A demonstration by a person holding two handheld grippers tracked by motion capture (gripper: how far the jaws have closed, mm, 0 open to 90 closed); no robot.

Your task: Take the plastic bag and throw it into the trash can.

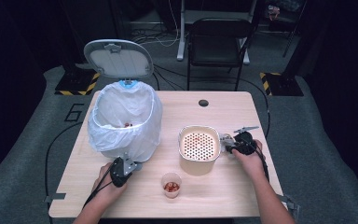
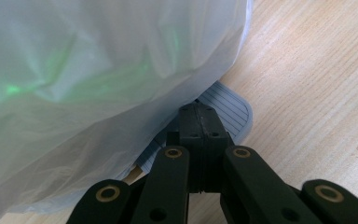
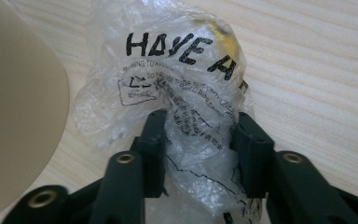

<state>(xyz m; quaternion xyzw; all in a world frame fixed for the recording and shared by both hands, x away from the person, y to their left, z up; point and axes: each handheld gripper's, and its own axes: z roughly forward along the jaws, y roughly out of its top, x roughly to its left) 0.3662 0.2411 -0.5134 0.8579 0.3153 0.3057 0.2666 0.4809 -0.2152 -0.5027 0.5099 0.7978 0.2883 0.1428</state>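
Observation:
A crumpled clear plastic bag (image 3: 177, 70) with black print lies on the table beside a cream pot (image 1: 199, 144) that has a perforated insert. My right gripper (image 3: 200, 126) has one jaw on each side of the bag, and both pads press into the plastic. In the high view the right gripper (image 1: 228, 145) sits just right of the pot. My left gripper (image 2: 199, 109) is shut, with its tip resting on the grey ribbed pedal (image 2: 233, 109) of a bin (image 1: 126, 121) lined with a white bag. The bin's lid (image 1: 119, 58) stands open.
A small clear cup (image 1: 171, 184) with red bits stands near the table's front edge, between my two hands. A few red bits lie inside the bin. The wooden table (image 1: 223, 109) has a cable hole at the back. A black chair (image 1: 216, 42) stands behind the table.

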